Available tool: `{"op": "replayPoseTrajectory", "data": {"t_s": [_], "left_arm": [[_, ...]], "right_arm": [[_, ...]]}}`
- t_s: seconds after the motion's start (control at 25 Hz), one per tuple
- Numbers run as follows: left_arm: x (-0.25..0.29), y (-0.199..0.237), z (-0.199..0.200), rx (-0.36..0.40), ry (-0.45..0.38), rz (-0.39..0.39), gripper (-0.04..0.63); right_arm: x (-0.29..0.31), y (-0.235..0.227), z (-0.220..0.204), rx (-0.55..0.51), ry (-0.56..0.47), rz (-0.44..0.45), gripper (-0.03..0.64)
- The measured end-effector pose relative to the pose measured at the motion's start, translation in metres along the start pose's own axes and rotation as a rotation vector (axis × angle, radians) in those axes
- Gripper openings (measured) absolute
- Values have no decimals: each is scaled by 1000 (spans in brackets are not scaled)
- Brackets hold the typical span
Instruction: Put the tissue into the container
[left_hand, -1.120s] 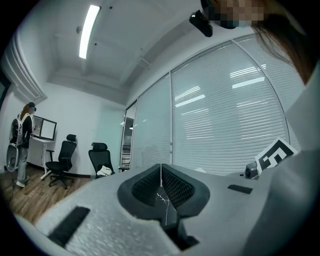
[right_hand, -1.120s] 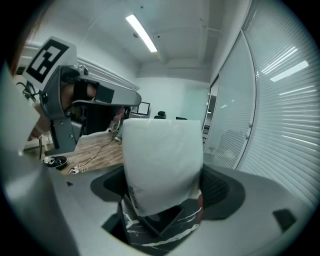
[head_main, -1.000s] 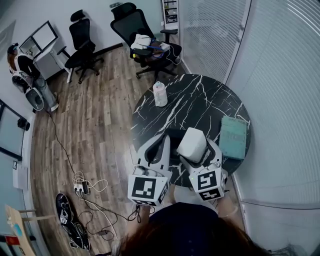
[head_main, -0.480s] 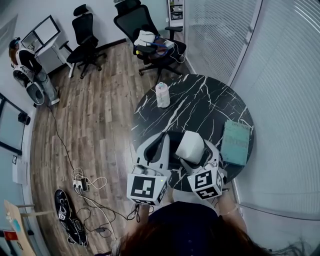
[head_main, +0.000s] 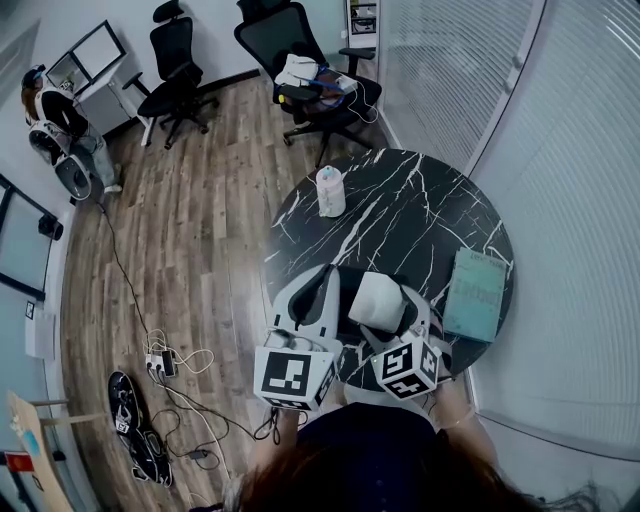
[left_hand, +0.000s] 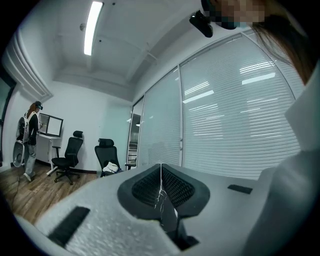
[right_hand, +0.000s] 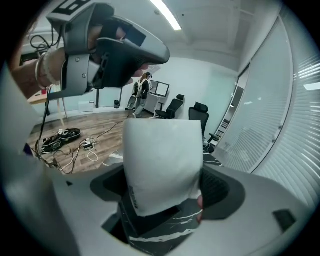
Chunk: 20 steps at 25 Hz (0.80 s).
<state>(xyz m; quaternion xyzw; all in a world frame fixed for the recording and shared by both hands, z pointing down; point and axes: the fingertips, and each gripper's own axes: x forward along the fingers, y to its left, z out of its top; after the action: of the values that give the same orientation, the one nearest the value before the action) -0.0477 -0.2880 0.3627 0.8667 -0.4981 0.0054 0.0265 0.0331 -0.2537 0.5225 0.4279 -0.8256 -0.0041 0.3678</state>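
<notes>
My right gripper (head_main: 386, 312) is shut on a white tissue (head_main: 376, 298) and holds it over the near part of the round black marble table (head_main: 420, 215). In the right gripper view the tissue (right_hand: 160, 165) stands up between the jaws of that gripper (right_hand: 165, 195), and a dark boxy shape (right_hand: 150, 227) shows below it. A white cylindrical container (head_main: 330, 191) with a blue top stands at the table's far left edge. My left gripper (head_main: 324, 274) hangs at the table's near left edge. In its own view my left gripper (left_hand: 160, 187) is shut with nothing between the pads.
A teal book (head_main: 477, 294) lies at the table's right edge. Beyond the table an office chair (head_main: 310, 75) holds clothes, with a second chair (head_main: 178, 70) further left. A person (head_main: 62, 125) stands by a desk at the far left. Cables (head_main: 165, 365) lie on the wooden floor.
My right gripper has drawn the tissue slightly nearer to the table's near edge. The left gripper has hardly moved. The head view has shifted a little.
</notes>
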Motion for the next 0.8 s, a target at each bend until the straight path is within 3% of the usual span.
{"op": "replayPoseTrajectory", "data": {"t_s": [0.8], "left_arm": [[25, 14, -12, -20, 26, 17, 31]], "right_arm": [[48, 29, -42, -149, 137, 146, 422]]}}
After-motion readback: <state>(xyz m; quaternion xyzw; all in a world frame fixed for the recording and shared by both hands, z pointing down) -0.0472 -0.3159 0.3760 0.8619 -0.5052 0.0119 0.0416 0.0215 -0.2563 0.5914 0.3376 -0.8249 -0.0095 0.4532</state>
